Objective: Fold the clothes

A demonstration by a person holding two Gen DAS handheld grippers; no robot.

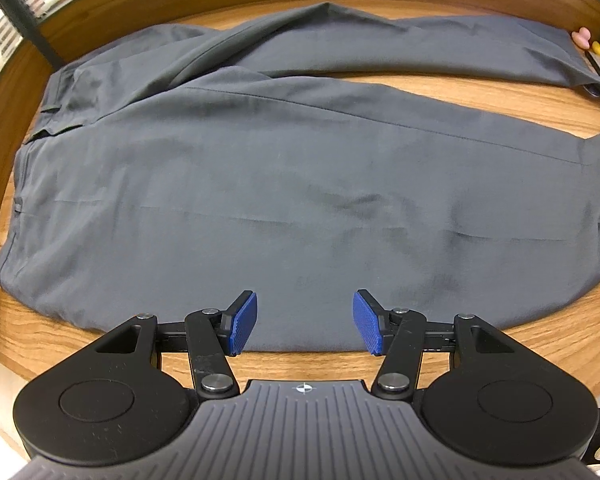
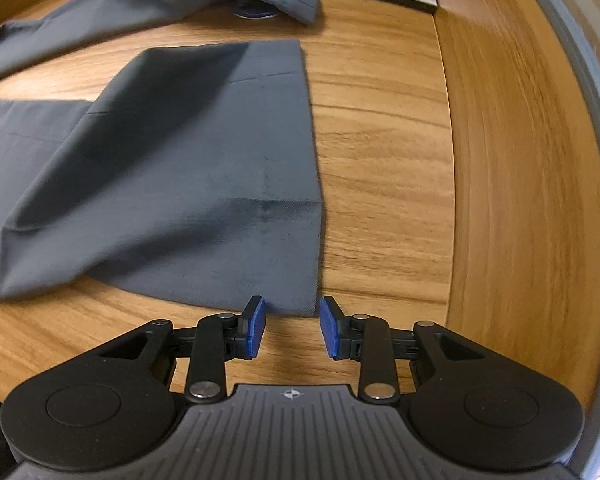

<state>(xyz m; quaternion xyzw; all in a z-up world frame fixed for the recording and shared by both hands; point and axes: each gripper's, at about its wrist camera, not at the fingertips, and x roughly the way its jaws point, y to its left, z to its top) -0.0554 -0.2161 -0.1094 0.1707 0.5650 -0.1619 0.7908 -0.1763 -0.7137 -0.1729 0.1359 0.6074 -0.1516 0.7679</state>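
From the left wrist, the left gripper (image 1: 305, 322) hangs with jaws apart and nothing between them, above the near edge of the dark grey cotton trousers (image 1: 260, 184) spread flat on the brown wooden table (image 1: 520, 344). From the right wrist, the right gripper (image 2: 293, 328) is likewise released — poised just off the hem corner (image 2: 300, 300) of the near leg, seemingly not touching. The fold looks barely begun; next, each gripper must pinch its edge.
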